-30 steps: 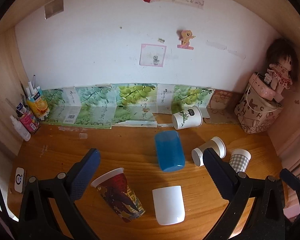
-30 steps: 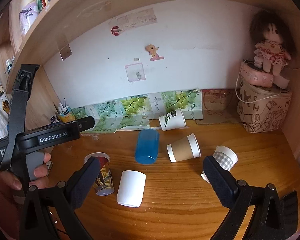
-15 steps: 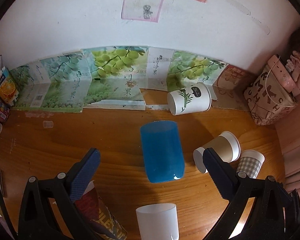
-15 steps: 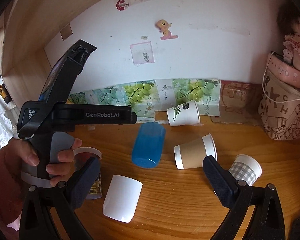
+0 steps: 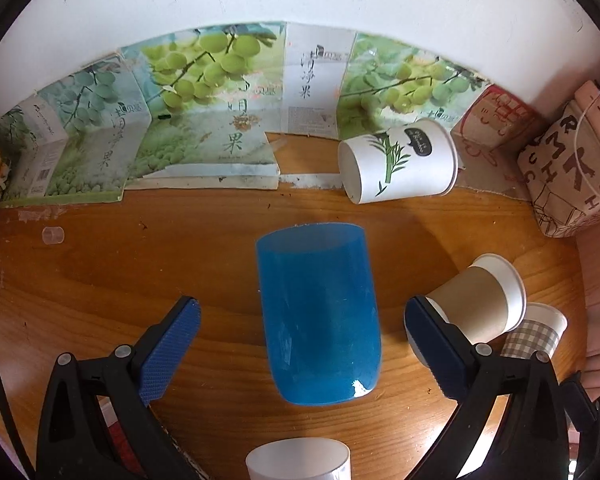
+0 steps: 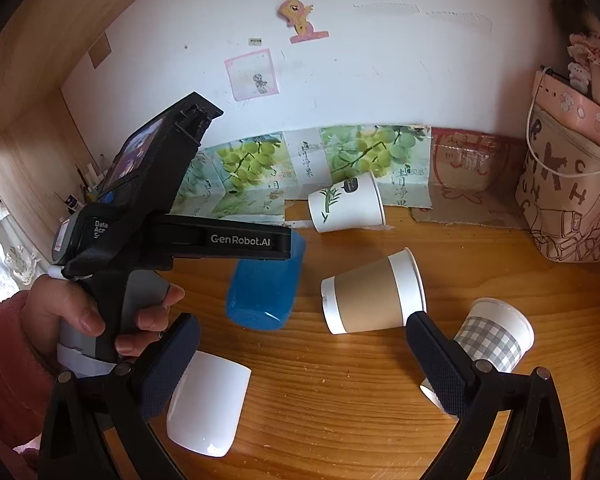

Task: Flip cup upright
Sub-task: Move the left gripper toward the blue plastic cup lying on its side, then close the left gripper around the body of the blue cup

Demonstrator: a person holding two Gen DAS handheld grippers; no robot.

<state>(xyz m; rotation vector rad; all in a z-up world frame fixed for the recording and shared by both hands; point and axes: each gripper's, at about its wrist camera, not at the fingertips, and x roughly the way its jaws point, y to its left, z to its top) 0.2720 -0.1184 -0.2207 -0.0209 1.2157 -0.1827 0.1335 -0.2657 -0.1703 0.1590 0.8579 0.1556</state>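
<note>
A blue plastic cup lies on its side on the wooden desk, base towards me. My left gripper is open with a finger on each side of the cup, not touching. In the right wrist view the blue cup is partly hidden by the left gripper's body. My right gripper is open and empty above the desk, near a brown-sleeved paper cup on its side.
A white cup, a leaf-print paper cup and a checked paper cup also lie on the desk. A patterned bag stands at the right. Grape-print cartons line the back wall.
My left gripper has moved forward and down until its fingers flank the blue cup. My right gripper has edged forward slightly.
</note>
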